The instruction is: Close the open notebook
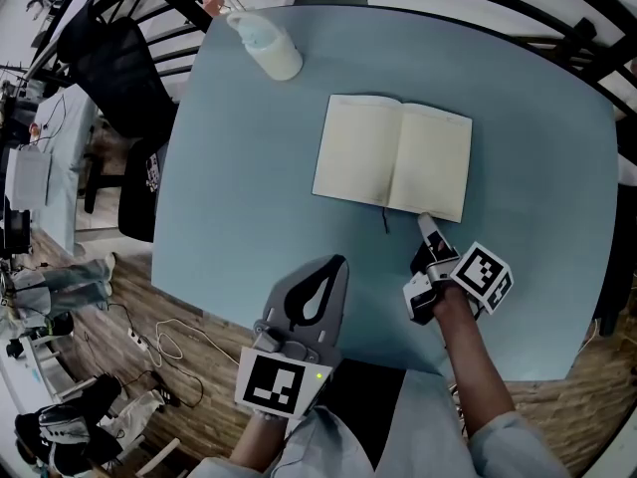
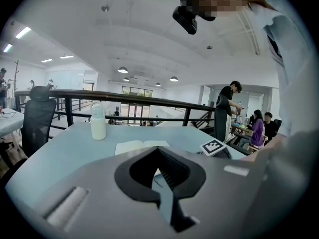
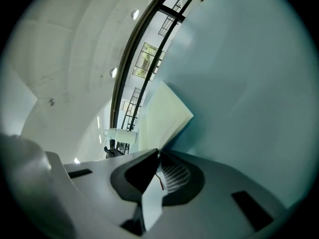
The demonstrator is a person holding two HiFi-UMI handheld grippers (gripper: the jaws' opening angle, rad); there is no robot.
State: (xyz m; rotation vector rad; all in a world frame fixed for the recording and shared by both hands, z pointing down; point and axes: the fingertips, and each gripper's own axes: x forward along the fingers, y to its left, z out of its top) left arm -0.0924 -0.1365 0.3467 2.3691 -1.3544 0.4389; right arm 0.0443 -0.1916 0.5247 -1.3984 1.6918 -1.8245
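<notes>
The notebook (image 1: 393,157) lies open and flat on the table (image 1: 249,187), in the middle and a little toward the far edge. Its long spread runs left to right, slightly tilted, and its spine points from the far edge to the near one. A ribbon (image 1: 386,222) hangs out at the near edge. The right gripper (image 1: 426,222) has its jaws pinched narrow on the near edge of the right page. The left gripper (image 1: 338,260) hovers near the table's near edge, jaws together and empty. Bare table surrounds the notebook, and the bottle (image 1: 267,43) stands well apart at the far left corner.
</notes>
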